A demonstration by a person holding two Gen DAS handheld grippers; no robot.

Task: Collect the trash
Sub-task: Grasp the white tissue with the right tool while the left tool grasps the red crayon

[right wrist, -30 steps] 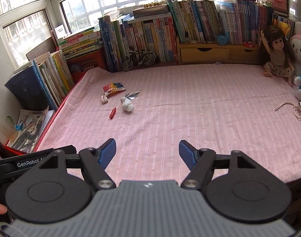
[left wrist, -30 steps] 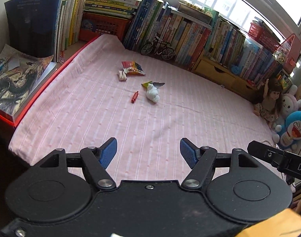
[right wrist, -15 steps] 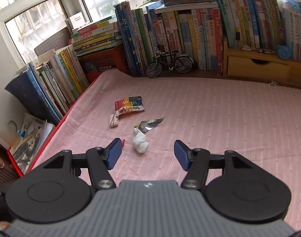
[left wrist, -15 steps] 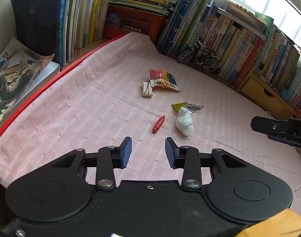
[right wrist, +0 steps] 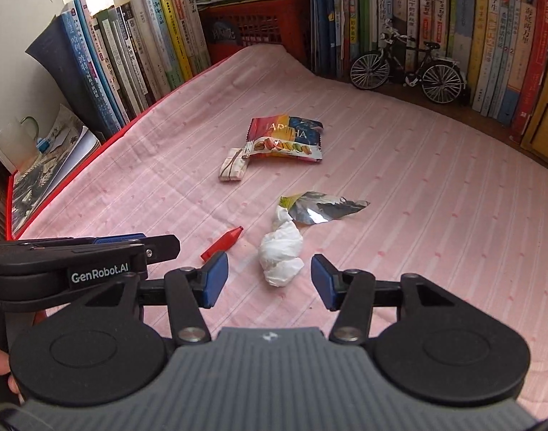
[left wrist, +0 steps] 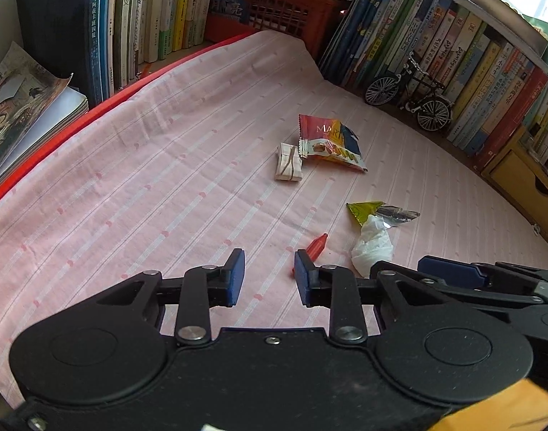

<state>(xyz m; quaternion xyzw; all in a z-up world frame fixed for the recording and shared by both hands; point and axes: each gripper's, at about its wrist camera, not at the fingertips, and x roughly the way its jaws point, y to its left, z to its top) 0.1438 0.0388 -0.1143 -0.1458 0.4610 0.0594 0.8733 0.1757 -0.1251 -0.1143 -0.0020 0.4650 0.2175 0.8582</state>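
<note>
Trash lies on the pink striped cloth [left wrist: 166, 186]: a crumpled white tissue [right wrist: 281, 255], a small red piece [right wrist: 223, 242], a torn foil wrapper [right wrist: 320, 208], a colourful snack packet [right wrist: 288, 140] and a small white folded packet [right wrist: 232, 170]. My right gripper [right wrist: 268, 280] hovers low with its jaws closing; the tissue sits just ahead between its fingertips, untouched by the pads. My left gripper [left wrist: 269, 274] has a narrow, closing gap with nothing in it. The red piece [left wrist: 317, 248] lies just past its right finger, and the tissue [left wrist: 374, 248] is further right.
Rows of books [left wrist: 148, 10] line the left and far sides, with a red basket [right wrist: 259, 25] in the corner. A model bicycle [right wrist: 407, 68] stands at the back and a wooden drawer unit [left wrist: 521, 179] at the right. Magazines [left wrist: 19, 107] lie beyond the cloth's red left edge.
Both grippers came forward and down toward the trash, which now looks much larger. The left jaws narrowed a lot, the right jaws a little. The two grippers now sit side by side.
</note>
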